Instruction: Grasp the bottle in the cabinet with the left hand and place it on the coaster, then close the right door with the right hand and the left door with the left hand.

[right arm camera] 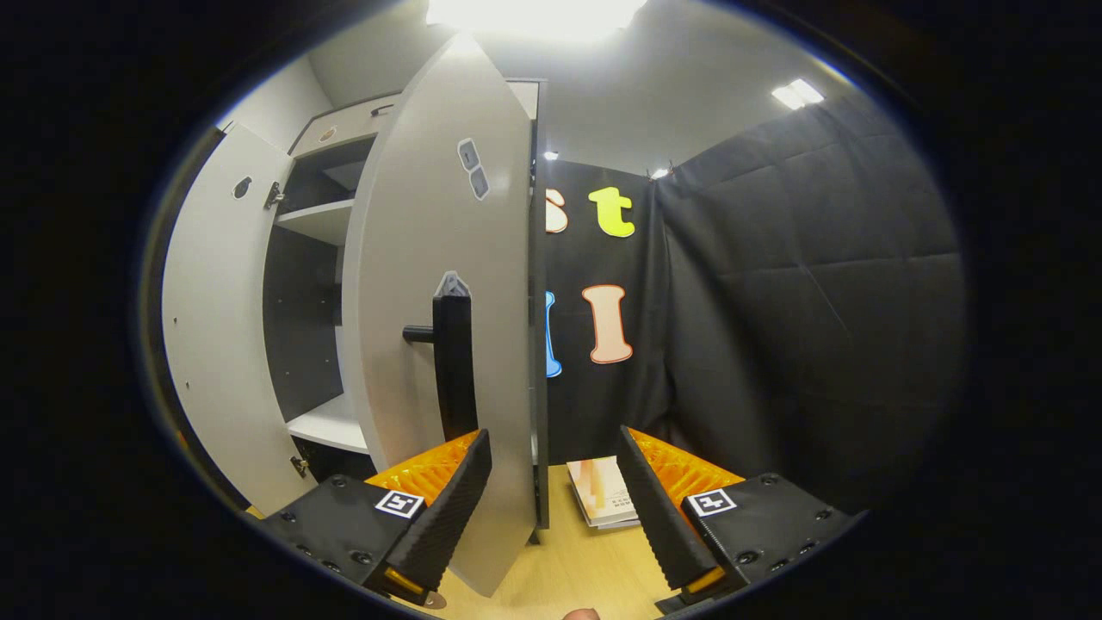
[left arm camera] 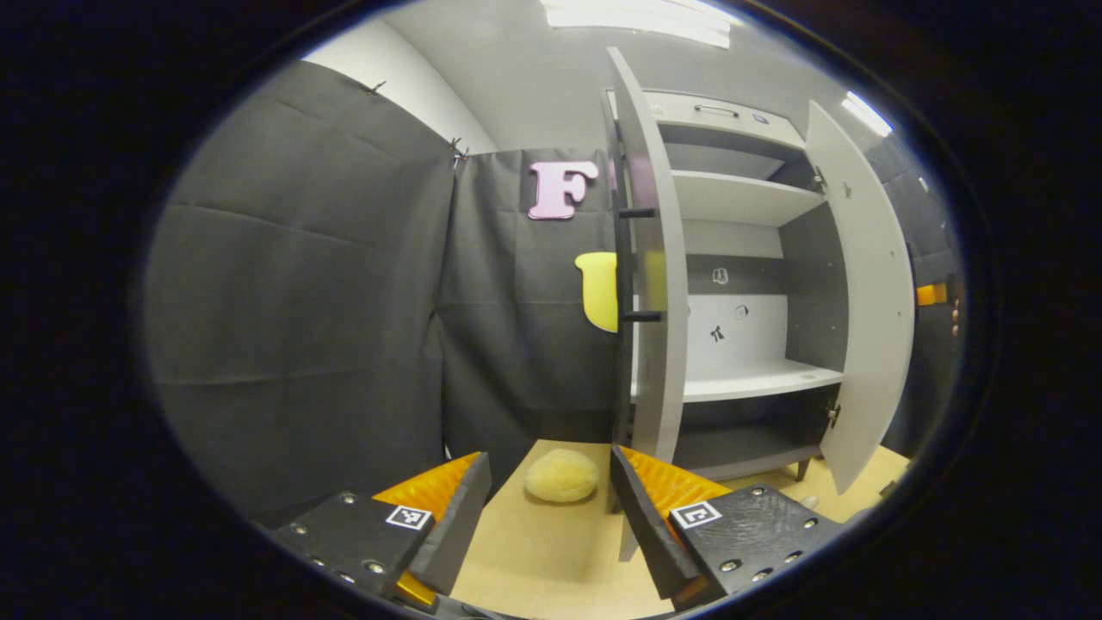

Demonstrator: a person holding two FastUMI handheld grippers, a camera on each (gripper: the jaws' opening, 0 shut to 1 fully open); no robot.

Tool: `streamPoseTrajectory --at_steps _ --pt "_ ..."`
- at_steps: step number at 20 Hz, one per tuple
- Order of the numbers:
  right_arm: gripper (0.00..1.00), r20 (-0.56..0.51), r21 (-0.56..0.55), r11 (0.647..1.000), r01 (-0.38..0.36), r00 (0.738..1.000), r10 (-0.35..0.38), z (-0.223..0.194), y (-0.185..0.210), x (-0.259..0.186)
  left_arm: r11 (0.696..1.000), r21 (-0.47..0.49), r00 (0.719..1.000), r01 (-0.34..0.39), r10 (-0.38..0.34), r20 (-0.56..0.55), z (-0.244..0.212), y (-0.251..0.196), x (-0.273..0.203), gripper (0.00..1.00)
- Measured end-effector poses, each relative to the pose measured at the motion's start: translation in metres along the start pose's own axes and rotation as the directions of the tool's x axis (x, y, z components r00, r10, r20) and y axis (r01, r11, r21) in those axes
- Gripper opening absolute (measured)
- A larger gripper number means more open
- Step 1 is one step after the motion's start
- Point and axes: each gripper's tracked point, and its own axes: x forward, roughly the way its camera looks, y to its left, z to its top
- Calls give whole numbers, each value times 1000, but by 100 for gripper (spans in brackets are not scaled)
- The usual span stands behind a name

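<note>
Left gripper view. Surface: pale wooden table, lower centre. Room: dark cloth wall across the left half; grey ceiling with 2 light panels at top. Cabinet, right of centre, standing on the table, both doors open. Left door, 1, seen nearly edge-on at centre, with 2 dark handle pegs. Right door, 1, swung out at right. Shelves: 2 white boards visible, upper and middle, plus a dark bottom board; a drawer front with 1 handle at the cabinet top. The bottle cannot be made out on any shelf, and no coaster can be told. Yellow rounded object, 1, on the table at lower centre, just left of the left door's foot. Left gripper, bottom centre: fingers spread wide, gripping nothing, the yellow object visible in the gap beyond them.

Right gripper view. Surface: the same wooden table at bottom centre. Room: cloth wall over the right half; bright ceiling light at top. Right door, 1, close at centre, with 1 dark vertical handle. Left door, 1, at far left. Booklet, 1, flat on the table, lower centre. Right gripper: fingers spread apart, the right door's lower edge standing between them; whether either touches it cannot be told.
</note>
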Motion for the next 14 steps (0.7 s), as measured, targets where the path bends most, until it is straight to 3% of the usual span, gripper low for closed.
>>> streamPoseTrajectory --at_steps 12,13,14 --pt "95 -6 31 996 -83 997 83 -7 56 13 999 12 999 -33 33 8 -3 35 -6 85" --pt "92 -8 33 995 -91 996 91 -7 61 16 999 12 999 -40 40 9 -3 37 -7 85" --pt "95 -8 37 994 -102 995 103 -8 67 19 999 11 999 -45 45 8 -3 40 -7 85"
